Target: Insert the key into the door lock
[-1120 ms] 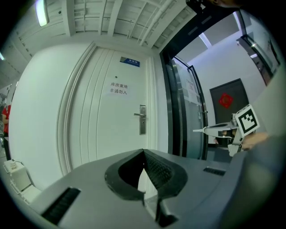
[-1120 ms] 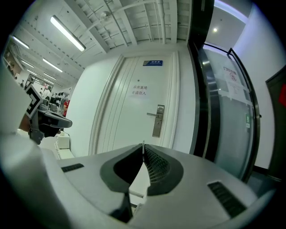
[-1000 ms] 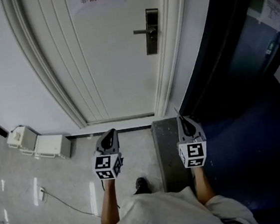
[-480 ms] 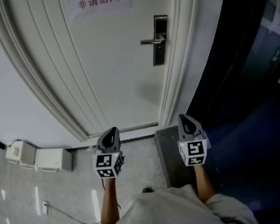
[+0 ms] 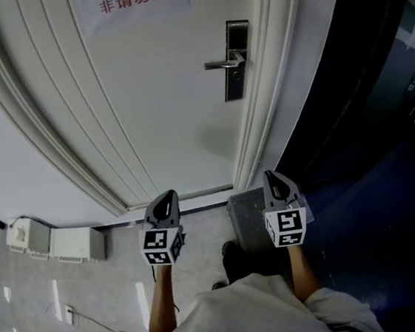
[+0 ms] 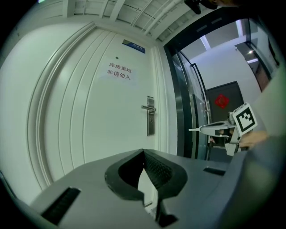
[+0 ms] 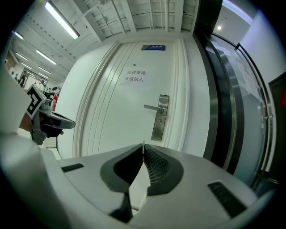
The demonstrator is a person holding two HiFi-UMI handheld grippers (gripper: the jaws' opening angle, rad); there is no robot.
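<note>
A white door (image 5: 162, 92) stands ahead, with a steel lock plate (image 5: 236, 60) and a lever handle (image 5: 220, 65) at its right side. My right gripper (image 5: 272, 180) points level at the door, short of it. It is shut on a thin metal key (image 7: 143, 143), whose blade pokes out of the closed tips. The lock plate (image 7: 160, 118) with its keyhole (image 7: 158, 121) lies just right of that blade's line. My left gripper (image 5: 167, 199) is shut on nothing and faces the door panel left of the lock (image 6: 151, 115). The left gripper view shows the right gripper (image 6: 210, 129) beside it.
A paper sign with red characters (image 5: 133, 0) hangs on the door. White boxes (image 5: 75, 243) sit on the floor by the left wall, with a cable near them. A grey block (image 5: 246, 209) stands at the door frame's foot. Dark glass panels (image 5: 379, 105) fill the right.
Both grippers and the head have come closer to the door, so the lock looks larger. A dark shoe has stepped forward between the arms.
</note>
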